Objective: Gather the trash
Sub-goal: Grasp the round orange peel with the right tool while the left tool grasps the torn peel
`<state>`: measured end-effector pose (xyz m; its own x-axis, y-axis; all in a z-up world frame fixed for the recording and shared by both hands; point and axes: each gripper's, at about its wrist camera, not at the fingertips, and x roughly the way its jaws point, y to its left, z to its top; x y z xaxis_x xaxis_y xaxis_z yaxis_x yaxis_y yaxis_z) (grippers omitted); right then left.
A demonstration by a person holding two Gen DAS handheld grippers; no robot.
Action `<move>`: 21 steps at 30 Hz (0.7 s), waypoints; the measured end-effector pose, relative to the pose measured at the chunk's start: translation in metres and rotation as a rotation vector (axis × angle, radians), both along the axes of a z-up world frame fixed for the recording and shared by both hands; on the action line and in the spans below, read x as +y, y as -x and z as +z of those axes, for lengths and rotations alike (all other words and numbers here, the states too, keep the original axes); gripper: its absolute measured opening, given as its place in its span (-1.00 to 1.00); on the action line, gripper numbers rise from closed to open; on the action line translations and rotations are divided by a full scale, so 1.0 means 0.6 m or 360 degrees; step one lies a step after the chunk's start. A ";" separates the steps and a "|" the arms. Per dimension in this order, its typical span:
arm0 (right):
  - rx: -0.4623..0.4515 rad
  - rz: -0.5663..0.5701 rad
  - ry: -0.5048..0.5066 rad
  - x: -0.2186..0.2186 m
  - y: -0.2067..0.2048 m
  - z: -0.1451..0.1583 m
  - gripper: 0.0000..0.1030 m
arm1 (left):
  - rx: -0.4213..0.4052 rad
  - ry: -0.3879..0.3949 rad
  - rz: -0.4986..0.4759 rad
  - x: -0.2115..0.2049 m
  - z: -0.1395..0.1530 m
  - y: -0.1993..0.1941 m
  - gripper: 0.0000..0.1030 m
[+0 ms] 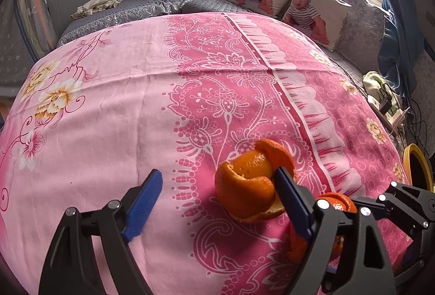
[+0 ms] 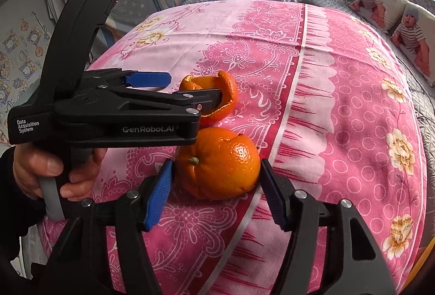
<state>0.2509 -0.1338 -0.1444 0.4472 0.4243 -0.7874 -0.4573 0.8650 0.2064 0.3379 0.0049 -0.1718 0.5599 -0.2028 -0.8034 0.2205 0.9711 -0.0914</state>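
Right tongs [image 2: 216,186] close around orange peel dome [image 2: 217,163], left pad touching.

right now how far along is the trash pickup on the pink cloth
Nothing looks collected yet. In hand: the right claw brackets the rounder orange peel, pads near its sides, though a firm grip isn't clear. The left claw stands open at the curled peel, one finger inside the curl. Left to do: lift both off the cloth and bin them; a yellow-rimmed container shows at the edge.
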 end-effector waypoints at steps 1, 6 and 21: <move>0.0002 -0.0003 -0.0003 -0.001 0.000 0.000 0.08 | 0.0002 0.0004 -0.0001 0.000 -0.001 -0.001 0.49; 0.0010 -0.0018 0.0008 -0.004 0.002 0.003 -0.09 | 0.0009 0.0011 -0.0025 -0.008 0.002 -0.002 0.02; -0.0021 -0.0103 -0.0004 -0.044 0.024 0.029 -0.22 | 0.0033 0.0065 0.0019 -0.006 0.018 0.000 -0.36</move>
